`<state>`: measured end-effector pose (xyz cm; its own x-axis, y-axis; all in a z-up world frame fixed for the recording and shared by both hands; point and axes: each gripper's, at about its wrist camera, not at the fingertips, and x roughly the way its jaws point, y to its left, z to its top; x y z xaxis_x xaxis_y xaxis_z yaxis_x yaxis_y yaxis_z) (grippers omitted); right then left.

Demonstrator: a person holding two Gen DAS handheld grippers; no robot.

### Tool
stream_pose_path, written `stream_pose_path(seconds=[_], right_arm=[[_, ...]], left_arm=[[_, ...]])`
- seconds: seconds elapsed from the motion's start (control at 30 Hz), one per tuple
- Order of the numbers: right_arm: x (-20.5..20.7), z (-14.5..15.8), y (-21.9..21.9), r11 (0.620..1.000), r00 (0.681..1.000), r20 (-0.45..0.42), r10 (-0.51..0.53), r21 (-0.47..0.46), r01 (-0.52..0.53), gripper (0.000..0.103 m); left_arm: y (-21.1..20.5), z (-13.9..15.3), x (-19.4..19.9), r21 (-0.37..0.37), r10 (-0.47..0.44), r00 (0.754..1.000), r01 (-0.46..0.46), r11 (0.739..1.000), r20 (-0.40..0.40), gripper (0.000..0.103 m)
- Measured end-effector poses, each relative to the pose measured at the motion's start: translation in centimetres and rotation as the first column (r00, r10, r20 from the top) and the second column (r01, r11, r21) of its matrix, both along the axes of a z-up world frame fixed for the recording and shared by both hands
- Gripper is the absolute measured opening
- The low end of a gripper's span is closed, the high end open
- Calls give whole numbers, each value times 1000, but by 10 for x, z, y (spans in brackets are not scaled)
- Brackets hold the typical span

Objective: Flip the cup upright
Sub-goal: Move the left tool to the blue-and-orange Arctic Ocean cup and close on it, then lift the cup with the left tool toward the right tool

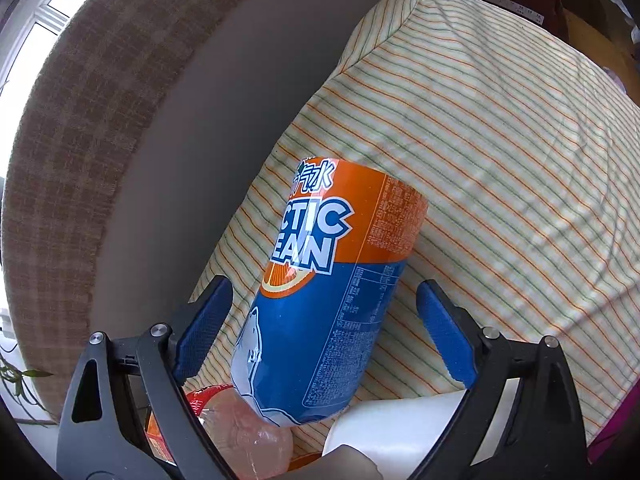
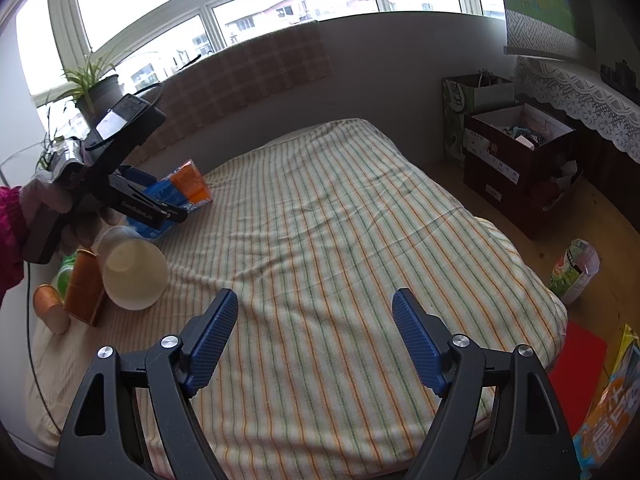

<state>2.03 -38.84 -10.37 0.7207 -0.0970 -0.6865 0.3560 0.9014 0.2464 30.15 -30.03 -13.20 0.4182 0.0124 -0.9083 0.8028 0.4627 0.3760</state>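
A white paper cup (image 2: 134,270) lies on its side on the striped table cover (image 2: 340,220) at the left, its bottom facing my right camera; its white wall shows low in the left wrist view (image 1: 396,424). My left gripper (image 1: 324,300) is open, its blue pads either side of an orange-and-blue bottle (image 1: 332,280) lying on the cover. In the right wrist view the left gripper (image 2: 160,204) hovers above that bottle (image 2: 180,192). My right gripper (image 2: 314,312) is open and empty over the middle of the cover.
An orange box (image 2: 82,288) and an orange cup (image 2: 52,308) lie left of the white cup. A plant pot (image 2: 100,92) stands on the window sill. Boxes (image 2: 520,160), a carton (image 2: 576,272) and a snack bag (image 2: 608,408) stand on the floor at the right.
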Motion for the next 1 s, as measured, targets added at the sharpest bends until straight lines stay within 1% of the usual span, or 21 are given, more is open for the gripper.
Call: stream_pose_path(seconds=[0.1,0.13,0.17,0.2,0.23,0.33,0.47,0.67,0.87,1.0], right_arm=[[1,-2,-2,1000,1000,-8,-4,8,4,79],[2,-3,-3,1000,1000,-11,-5,11,6,79],[2,-4,-4,1000,1000,-14,-6,16,7,79],[3,-4,-4,1000,1000,-16,-7,21,7,79],[3,-5,-4,1000,1000,-18,-7,24,8,79],[4,-4,-4,1000,1000,-19,-7,25,7,79],[5,-3,-3,1000,1000,-23,-3,20,4,79],[4,-2,-3,1000,1000,-25,-12,26,13,79],[-1,1,-1,1000,1000,-22,-14,20,15,79],[-7,7,2,1000,1000,-10,-14,20,15,79]], left_arm=[[1,-6,2,17,-14,1000,13,1000,2,94],[1,-8,2,21,-19,1000,19,1000,2,90],[2,-9,2,24,-23,1000,23,999,2,83],[2,-10,3,29,-23,1000,23,999,4,81],[2,-11,4,31,-24,1000,24,999,6,74],[3,-12,5,24,-33,999,33,999,6,71],[0,-10,3,26,-48,998,48,999,27,65],[-13,13,-10,-6,-44,997,44,999,71,61],[-6,43,-27,-49,-51,992,57,997,113,60],[5,66,-46,-87,-46,988,59,994,149,60]])
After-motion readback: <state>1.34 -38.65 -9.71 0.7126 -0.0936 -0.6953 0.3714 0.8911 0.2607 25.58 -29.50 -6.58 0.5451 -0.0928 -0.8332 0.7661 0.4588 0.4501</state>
